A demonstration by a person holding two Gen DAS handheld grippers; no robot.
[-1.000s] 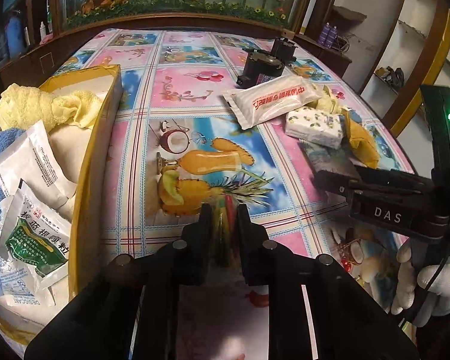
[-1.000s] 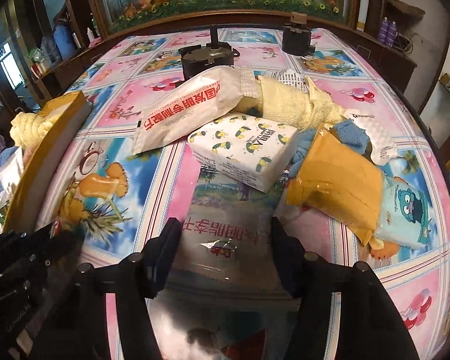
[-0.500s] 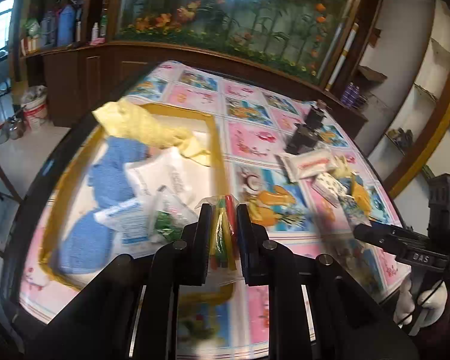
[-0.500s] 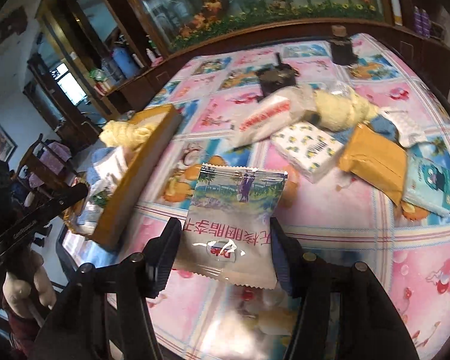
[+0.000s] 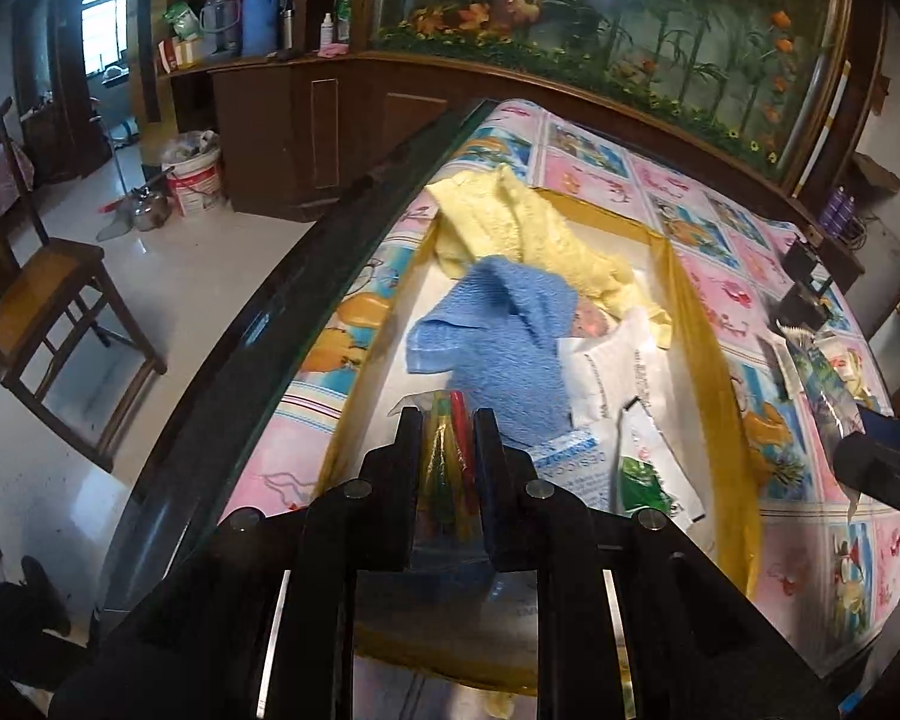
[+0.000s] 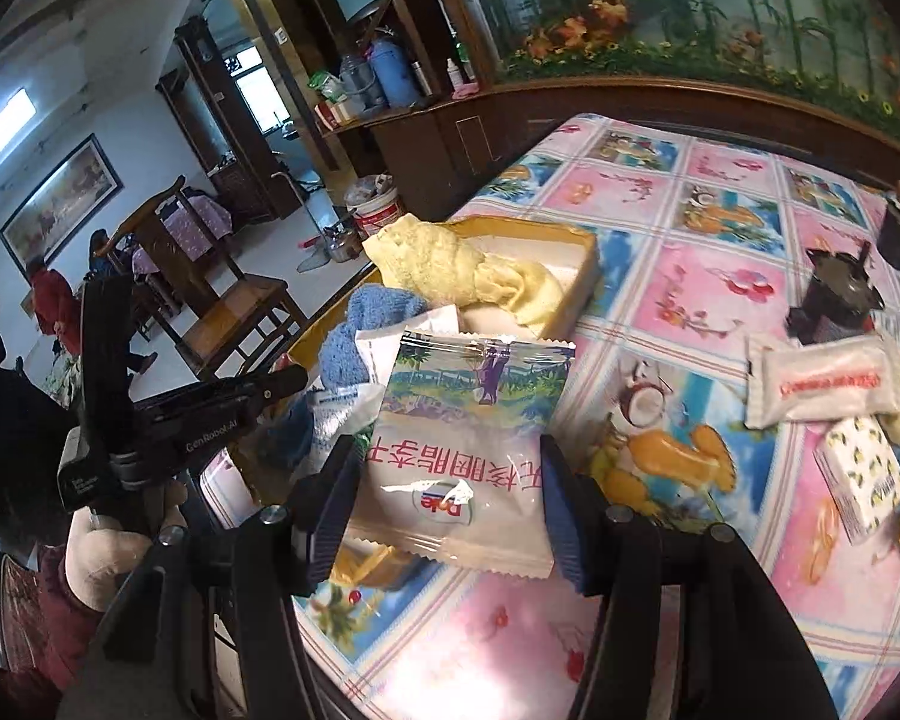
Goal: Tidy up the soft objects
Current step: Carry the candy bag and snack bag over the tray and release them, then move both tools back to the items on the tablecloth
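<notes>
My left gripper is shut on a thin clear packet with red, yellow and green inside. It hangs over the near end of the yellow-rimmed box. In that box lie a yellow cloth, a blue cloth and white sachets. My right gripper is shut on a white snack bag with a landscape print, held above the table beside the box. The left gripper shows at the left of the right wrist view.
On the flowered tablecloth to the right lie a white pouch, a lemon-print tissue pack and two black devices. The table's dark edge runs past a wooden chair and a white bucket.
Both grippers have swung left, away from the pile of soft things toward the box. The left one now hangs over the box's contents; the right one carries its bag up beside the box.
</notes>
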